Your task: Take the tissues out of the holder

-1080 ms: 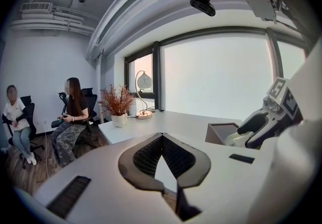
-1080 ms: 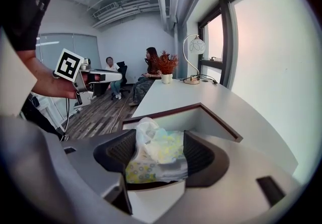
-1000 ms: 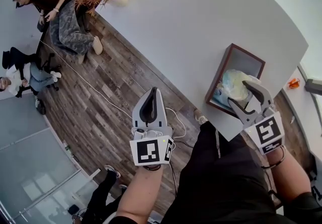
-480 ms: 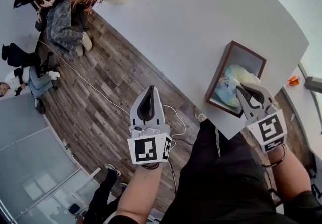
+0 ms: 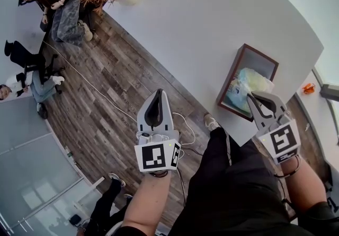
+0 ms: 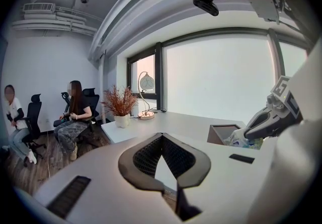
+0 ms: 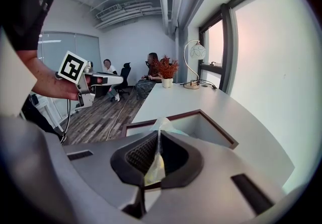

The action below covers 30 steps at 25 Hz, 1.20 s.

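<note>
On the white curved surface (image 5: 212, 12) the tissues (image 5: 249, 81) lie in the brown wooden holder (image 5: 229, 78), with the right hand-held gripper (image 5: 254, 98) pinched shut on a thin fold of them. Lift straight and slowly to clear the rim without tearing. The left hand-held gripper (image 5: 158, 95), closed and empty, could steady the holder.

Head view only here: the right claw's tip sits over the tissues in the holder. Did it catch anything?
Observer: Yes. The right gripper view shows the right claw closing tight on a thin fold of wrapper on the tissue pack.
Operator: Is the pack clear of the holder?
Observer: Not that I can see; the fold peaks just above the holder opening, and the claw hides the rest.
Operator: Left claw?
Observer: The left claw is shut with nothing between its pads.
</note>
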{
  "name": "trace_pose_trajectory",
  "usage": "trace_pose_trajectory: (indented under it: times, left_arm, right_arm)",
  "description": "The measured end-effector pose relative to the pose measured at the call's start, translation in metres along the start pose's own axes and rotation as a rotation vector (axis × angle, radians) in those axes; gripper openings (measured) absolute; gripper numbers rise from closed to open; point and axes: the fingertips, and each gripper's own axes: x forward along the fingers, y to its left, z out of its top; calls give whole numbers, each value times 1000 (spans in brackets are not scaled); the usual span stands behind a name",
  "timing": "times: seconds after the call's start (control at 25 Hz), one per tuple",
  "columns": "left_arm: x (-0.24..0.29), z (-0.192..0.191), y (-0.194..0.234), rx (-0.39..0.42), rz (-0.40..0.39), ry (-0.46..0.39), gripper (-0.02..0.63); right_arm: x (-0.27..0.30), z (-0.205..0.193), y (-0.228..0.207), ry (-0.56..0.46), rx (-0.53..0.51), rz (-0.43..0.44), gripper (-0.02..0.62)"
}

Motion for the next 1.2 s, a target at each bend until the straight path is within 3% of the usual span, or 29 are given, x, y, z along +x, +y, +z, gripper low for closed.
trace_pose_trajectory:
  times: [1.2]
  left_arm:
    - [-40, 87, -2, 38, 36, -135, 5]
  right_arm:
    - [-63, 71, -5, -93, -86, -54, 9]
